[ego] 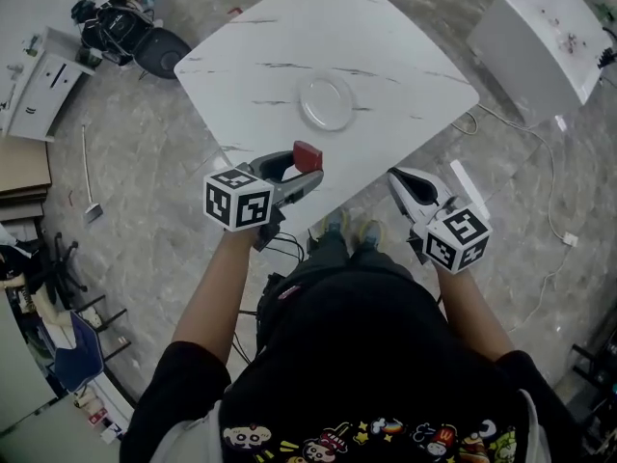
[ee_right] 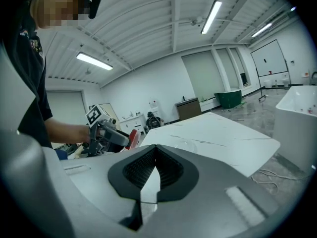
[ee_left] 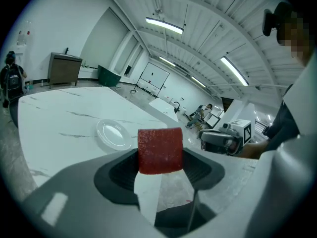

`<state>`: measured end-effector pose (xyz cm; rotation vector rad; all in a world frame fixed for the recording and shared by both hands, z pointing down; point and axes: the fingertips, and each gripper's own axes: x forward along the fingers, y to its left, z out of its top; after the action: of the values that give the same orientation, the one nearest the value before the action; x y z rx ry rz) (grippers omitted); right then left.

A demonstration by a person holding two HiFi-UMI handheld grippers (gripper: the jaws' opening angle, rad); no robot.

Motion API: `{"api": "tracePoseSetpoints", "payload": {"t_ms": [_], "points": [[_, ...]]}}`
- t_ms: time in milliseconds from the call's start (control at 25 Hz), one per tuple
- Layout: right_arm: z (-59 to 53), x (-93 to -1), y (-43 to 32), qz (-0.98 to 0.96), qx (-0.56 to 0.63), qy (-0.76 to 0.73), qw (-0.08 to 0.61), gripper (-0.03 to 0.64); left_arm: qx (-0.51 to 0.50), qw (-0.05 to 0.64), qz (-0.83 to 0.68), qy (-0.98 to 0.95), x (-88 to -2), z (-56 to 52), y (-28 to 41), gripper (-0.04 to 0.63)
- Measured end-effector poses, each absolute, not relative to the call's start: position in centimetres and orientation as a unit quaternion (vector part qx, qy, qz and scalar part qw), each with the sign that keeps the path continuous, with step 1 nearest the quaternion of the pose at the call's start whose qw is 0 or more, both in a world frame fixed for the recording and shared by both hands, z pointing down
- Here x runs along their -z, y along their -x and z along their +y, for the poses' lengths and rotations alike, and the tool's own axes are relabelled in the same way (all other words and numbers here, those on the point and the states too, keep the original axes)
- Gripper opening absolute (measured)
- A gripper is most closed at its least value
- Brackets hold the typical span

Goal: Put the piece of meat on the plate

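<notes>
A red block of meat is pinched between the jaws of my left gripper, just above the near edge of the white marble table. In the left gripper view the meat stands upright at the tips of the left gripper. The empty clear plate lies at the table's middle, beyond the meat; it also shows as the plate to the left ahead. My right gripper hangs off the table's near right edge, shut and empty, and its own view shows the right gripper with pads together.
A white tub stands on the floor at the upper right, with cables trailing near it. A chair with bags and a white cabinet sit at the upper left. A person with a backpack stands far left.
</notes>
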<state>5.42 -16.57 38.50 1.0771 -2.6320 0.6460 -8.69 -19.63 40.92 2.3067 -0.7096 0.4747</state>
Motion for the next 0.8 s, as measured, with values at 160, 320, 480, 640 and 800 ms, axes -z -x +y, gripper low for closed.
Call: {"api": "tracePoseSetpoints", "payload": {"t_ms": [160, 320, 480, 640, 800], "points": [[-17.0, -39.5, -5.8, -0.878, -0.238, -0.4, 0.115, 0.025, -0.206, 0.334, -0.248, -0.886, -43.0, -22.4, 8.8, 0.39], [-17.5, -40.8, -6.3, -0.86, -0.257, -0.424, 0.121, 0.026, -0.24, 0.321, -0.23, -0.887, -45.2, -25.8, 8.6, 0.39], [-17.7, -42.1, -6.9, -0.846, -0.275, -0.438, 0.132, 0.025, -0.276, 0.309, -0.217, -0.884, -47.4, -29.3, 8.1, 0.39], [-18.0, -43.3, -7.6, -0.833, -0.292, -0.45, 0.136, 0.026, -0.326, 0.286, -0.21, -0.876, -49.8, -32.1, 7.8, 0.39], [-18.1, -44.5, -8.1, -0.823, -0.305, -0.458, 0.139, 0.026, -0.384, 0.247, -0.204, -0.866, -52.5, -34.6, 7.5, 0.39]]}}
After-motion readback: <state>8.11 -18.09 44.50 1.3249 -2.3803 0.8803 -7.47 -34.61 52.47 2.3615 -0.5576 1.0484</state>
